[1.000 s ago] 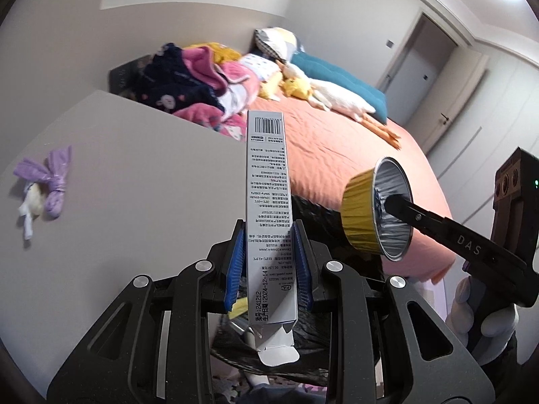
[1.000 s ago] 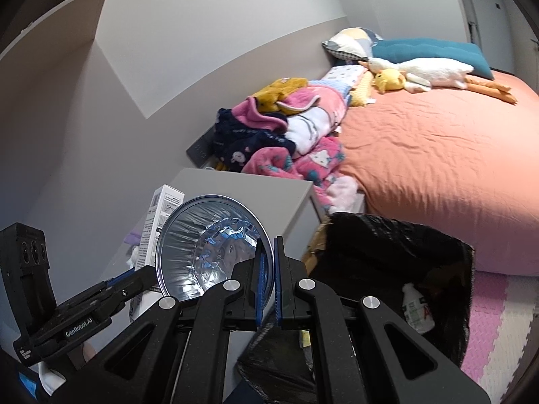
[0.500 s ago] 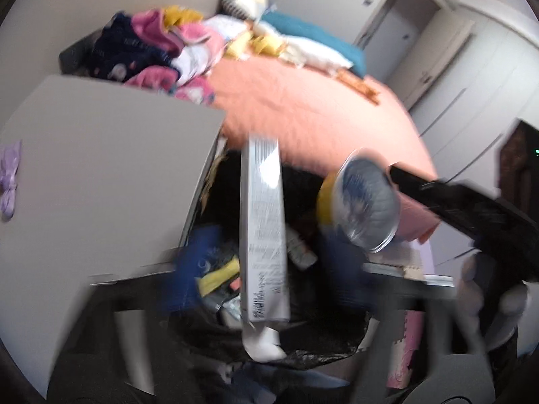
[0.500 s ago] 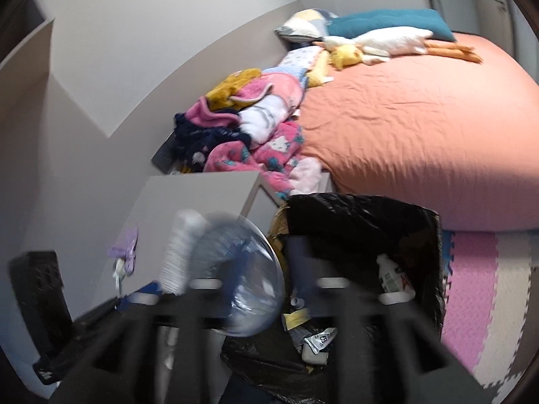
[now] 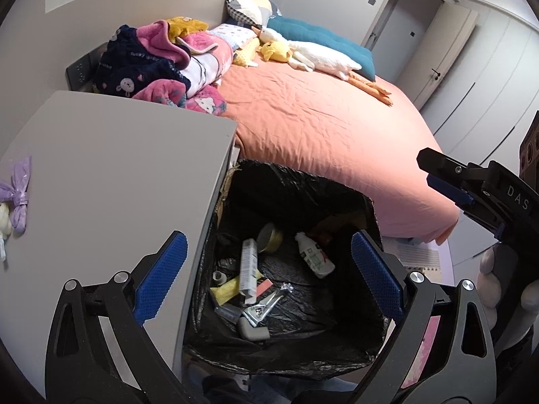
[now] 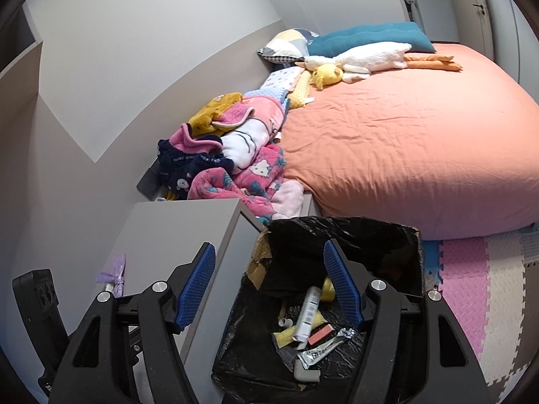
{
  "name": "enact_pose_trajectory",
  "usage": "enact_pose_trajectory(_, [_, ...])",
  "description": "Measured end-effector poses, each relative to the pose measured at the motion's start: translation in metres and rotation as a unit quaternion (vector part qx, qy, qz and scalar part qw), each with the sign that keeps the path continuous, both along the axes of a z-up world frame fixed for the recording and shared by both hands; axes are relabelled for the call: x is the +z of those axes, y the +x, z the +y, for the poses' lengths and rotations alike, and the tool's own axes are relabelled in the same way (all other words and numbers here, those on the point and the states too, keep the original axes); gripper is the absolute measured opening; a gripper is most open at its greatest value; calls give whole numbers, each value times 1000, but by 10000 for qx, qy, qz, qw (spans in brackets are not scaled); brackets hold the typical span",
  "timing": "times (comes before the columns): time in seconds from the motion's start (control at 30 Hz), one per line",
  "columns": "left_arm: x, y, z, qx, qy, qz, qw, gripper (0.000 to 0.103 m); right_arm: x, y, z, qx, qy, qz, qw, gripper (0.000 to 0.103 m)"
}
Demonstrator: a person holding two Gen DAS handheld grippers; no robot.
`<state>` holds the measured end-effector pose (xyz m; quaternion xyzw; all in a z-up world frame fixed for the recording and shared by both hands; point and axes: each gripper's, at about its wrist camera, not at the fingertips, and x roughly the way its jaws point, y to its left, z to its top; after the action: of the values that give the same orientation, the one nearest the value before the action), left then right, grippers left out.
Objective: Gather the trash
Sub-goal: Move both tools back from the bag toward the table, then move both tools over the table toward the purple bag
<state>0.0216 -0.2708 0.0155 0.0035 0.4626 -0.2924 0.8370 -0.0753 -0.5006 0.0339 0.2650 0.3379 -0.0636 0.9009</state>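
Note:
A bin lined with a black bag (image 5: 303, 181) stands between the grey table and the bed. Inside it lie a long white box (image 5: 248, 266), a yellow foil cup (image 5: 271, 237), a white bottle (image 5: 315, 256) and several wrappers. My left gripper (image 5: 269, 274) hangs over the bin, open, with nothing between its blue pads. My right gripper (image 6: 269, 282) is also above the bin (image 6: 370, 229), open and empty; below it lie the box (image 6: 308, 313) and the cup (image 6: 328, 289). The right gripper (image 5: 461, 198) shows at the right edge of the left wrist view, in a hand.
On the grey table (image 5: 118, 168), left of the bin, lies a small purple tied bundle (image 5: 18, 198). Behind are an orange bed (image 5: 320, 124), a heap of pink and navy clothes (image 5: 161, 67) and plush toys (image 5: 313, 54). Foam floor mats (image 6: 471, 289) lie right of the bin.
Both grippers swung over the bin and opened. The white box left the left gripper and the foil cup left the right one; both now lie in the bag.

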Motion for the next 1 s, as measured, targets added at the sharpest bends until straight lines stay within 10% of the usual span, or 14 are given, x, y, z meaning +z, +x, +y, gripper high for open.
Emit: enact_pose_trajectory(1.0, [-3,16,126,1346,79,-105,9908,95,3,64,126,1582,-120,-218,9871,68])
